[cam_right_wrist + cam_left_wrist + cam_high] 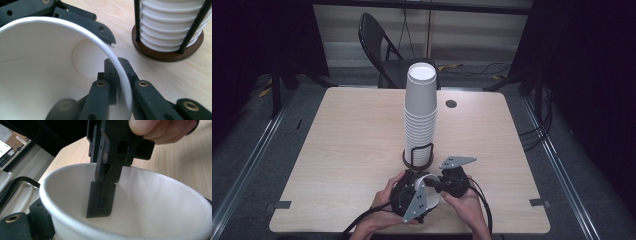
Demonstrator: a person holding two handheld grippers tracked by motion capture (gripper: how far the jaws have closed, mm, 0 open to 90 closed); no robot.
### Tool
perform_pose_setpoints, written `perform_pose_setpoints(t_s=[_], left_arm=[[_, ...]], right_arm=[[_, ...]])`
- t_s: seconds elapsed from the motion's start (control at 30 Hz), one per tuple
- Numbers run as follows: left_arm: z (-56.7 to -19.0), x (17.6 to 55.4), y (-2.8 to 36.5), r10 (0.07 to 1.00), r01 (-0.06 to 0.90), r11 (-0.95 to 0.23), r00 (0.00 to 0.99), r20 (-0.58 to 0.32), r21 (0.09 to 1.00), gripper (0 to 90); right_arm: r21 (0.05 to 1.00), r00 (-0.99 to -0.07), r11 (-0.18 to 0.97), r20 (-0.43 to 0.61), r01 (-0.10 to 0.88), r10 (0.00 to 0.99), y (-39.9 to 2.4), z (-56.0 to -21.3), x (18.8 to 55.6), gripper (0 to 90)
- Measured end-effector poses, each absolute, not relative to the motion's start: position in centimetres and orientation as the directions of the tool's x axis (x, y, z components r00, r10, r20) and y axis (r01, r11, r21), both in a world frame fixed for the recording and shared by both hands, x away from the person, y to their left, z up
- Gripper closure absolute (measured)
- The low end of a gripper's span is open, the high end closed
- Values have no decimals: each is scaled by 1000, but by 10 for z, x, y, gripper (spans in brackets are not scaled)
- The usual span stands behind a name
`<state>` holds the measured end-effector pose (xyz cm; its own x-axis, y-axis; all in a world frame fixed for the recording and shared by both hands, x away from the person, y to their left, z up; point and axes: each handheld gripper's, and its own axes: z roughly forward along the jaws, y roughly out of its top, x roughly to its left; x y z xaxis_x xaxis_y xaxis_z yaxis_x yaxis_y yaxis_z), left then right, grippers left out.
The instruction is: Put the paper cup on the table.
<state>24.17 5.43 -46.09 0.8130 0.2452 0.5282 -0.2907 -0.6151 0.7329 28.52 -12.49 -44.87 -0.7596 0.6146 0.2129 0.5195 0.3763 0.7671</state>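
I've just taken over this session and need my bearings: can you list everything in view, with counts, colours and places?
loose paper cup: one, white, near table edge, held between both grippers
stack of paper cups: one tall stack, white, table centre
cup holder: one, brown base with black wire uprights, under the stack
table: one, light wood
folding chair: one, black, behind the table
left gripper: black, around the cup's outside
right gripper: black, shut on the cup's rim wall
hands: two, at the near edge
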Motion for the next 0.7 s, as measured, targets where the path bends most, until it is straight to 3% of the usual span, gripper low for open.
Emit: perform_pose_setpoints(t_s=[0.7], left_arm=[[-457,260,70,372,-153,-533,841,394,832,85]], right_arm=[[831,-714,233,250,505,654,-137,-448,281,604]])
